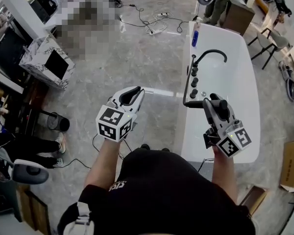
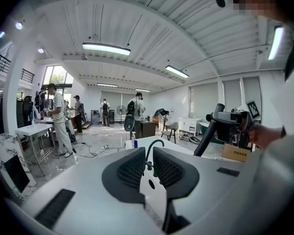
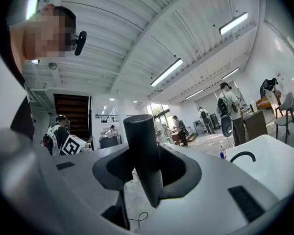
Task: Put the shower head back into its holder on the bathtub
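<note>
The white bathtub [image 1: 240,82] stands to my right, with a black curved faucet [image 1: 211,54] and three black knobs [image 1: 194,82] on its near rim. My right gripper [image 1: 216,105] is over that rim, shut on the black shower head [image 1: 193,103], whose handle stands upright between the jaws [image 3: 142,146]. A thin black line runs from the faucet base along the rim to the shower head. My left gripper [image 1: 133,95] hovers over the floor left of the tub, shut with nothing in it. In the left gripper view the shower head [image 2: 208,133] shows at the right.
A blue bottle [image 1: 195,35] stands on the tub's far end, and a person [image 1: 218,4] stands beyond it. Cables [image 1: 147,23] lie on the grey floor. A marble-patterned box [image 1: 46,62] and a black bin [image 1: 59,123] are at left, a cardboard box [image 1: 291,165] at right.
</note>
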Available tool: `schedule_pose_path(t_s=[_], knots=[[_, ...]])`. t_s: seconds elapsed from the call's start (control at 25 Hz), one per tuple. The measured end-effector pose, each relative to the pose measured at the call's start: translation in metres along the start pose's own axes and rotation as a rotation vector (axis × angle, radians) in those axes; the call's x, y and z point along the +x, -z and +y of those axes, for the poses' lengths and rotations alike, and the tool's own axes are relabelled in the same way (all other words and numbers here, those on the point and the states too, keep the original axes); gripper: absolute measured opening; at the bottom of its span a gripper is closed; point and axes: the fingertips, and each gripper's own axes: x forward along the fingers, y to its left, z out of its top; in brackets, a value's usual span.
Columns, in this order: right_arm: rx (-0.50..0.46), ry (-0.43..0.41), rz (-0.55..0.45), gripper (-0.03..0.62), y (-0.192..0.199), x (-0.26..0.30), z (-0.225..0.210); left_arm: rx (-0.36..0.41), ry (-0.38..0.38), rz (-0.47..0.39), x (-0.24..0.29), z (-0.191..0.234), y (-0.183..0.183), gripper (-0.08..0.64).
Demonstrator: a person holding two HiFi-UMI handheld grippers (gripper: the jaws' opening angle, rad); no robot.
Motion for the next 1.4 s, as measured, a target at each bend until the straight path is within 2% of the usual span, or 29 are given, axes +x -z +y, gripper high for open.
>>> schedule_pose_path(t_s=[0.36,0.52,0.68,0.84,1.0,1.4], knots=[[0.028,-0.005,0.012,0.152,0.002,-0.001,-0.002,0.005,0.007,-0.007,0.000,-0.004,-0.003,0.060],[0.057,0.005,0.007,0.152,0.013,0.003,-0.010,-0.009,0.002,0.011,0.006,0.004,0.014,0.058],[0.084,0.025,0.005,0.150,0.014,0.018,-0.027,-0.021,0.016,0.018,0.027,0.020,0.016,0.058],[0.084,0.043,0.008,0.149,0.013,0.047,-0.042,-0.028,0.036,0.027,0.057,0.047,0.015,0.060],[0.098,0.097,-0.006,0.147,0.007,0.080,-0.070,-0.026,0.079,0.038,0.094,0.076,0.009,0.060],[0.104,0.178,-0.001,0.146,0.002,0.212,-0.139,-0.030,0.123,0.068,0.178,0.201,-0.008,0.058]])
